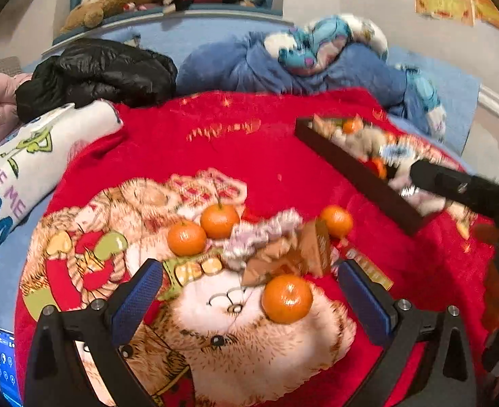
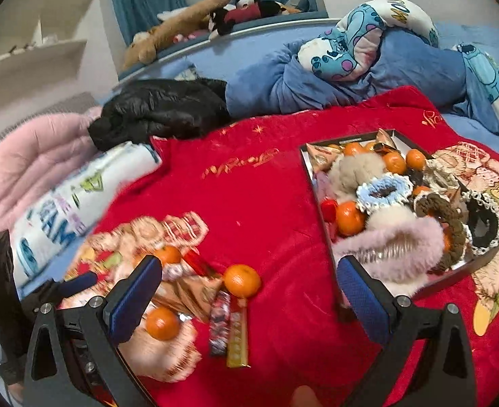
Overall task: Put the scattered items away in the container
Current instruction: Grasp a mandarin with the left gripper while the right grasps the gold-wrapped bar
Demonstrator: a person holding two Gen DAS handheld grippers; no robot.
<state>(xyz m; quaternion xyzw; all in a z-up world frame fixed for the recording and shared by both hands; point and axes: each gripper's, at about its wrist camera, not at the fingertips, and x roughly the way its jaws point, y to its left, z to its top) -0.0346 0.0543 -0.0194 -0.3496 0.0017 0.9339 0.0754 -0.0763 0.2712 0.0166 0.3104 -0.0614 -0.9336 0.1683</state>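
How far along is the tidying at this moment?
Well advanced: the tray already holds tangerines, scrunchies and snack packets. Both grippers, left and right, are open and empty. Four tangerines, a lilac scrunchie and some packets remain on the red blanket.

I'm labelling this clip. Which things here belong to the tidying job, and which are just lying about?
Job: box, loose mandarins, scrunchie, snack packets.

Lying about: black jacket, blue duvet, soft toys, white pillow.

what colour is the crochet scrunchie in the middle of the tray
Light blue with a white frilly edge; clearest in the right wrist view.
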